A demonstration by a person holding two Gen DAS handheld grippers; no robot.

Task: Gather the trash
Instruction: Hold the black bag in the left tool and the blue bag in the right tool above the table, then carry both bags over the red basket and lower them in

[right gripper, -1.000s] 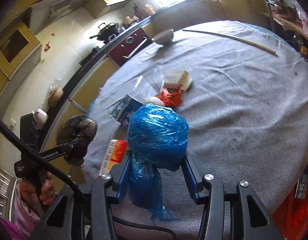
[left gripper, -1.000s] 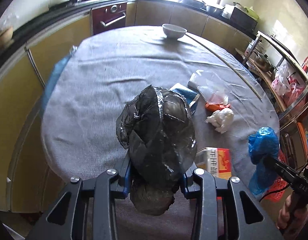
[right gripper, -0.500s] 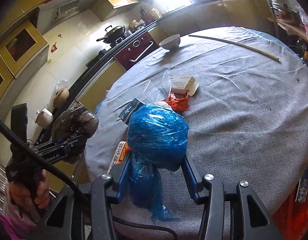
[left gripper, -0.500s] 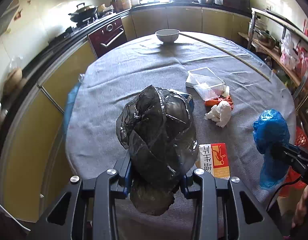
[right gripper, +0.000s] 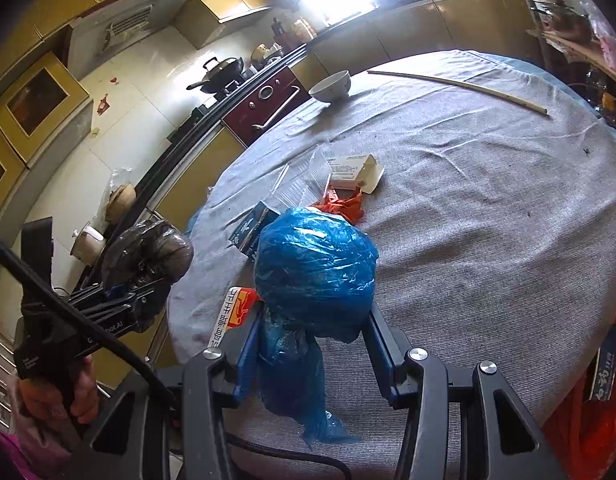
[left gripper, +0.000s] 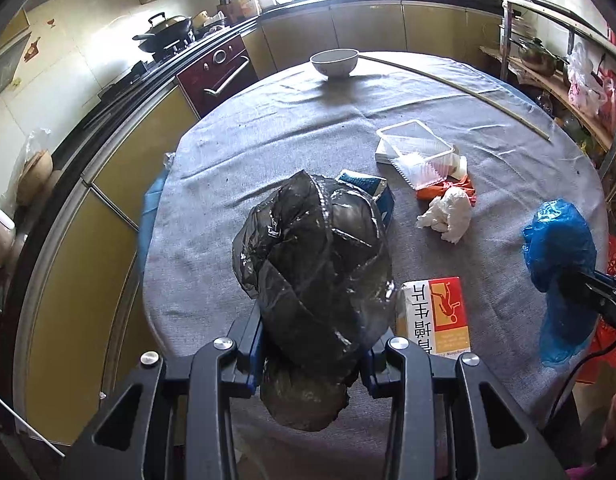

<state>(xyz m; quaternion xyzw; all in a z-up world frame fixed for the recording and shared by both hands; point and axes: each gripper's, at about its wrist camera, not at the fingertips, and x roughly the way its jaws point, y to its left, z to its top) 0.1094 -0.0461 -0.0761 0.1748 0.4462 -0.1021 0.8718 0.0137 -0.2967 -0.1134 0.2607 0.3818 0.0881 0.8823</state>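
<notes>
While a black bag (left gripper: pixel 312 264) is clamped at lower centre by the left tongs (left gripper: pixel 312 360), a blue bag (right gripper: pixel 314 264) is gripped by the right tongs (right gripper: pixel 308 344). Right of the black bag, tissue (left gripper: pixel 448 214) and a carton (left gripper: pixel 436 316) lie on the counter (left gripper: pixel 267 128).

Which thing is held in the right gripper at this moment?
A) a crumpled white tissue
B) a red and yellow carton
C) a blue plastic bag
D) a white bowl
C: the blue plastic bag bulges between the fingers of the right gripper, which press on both of its sides.
</notes>
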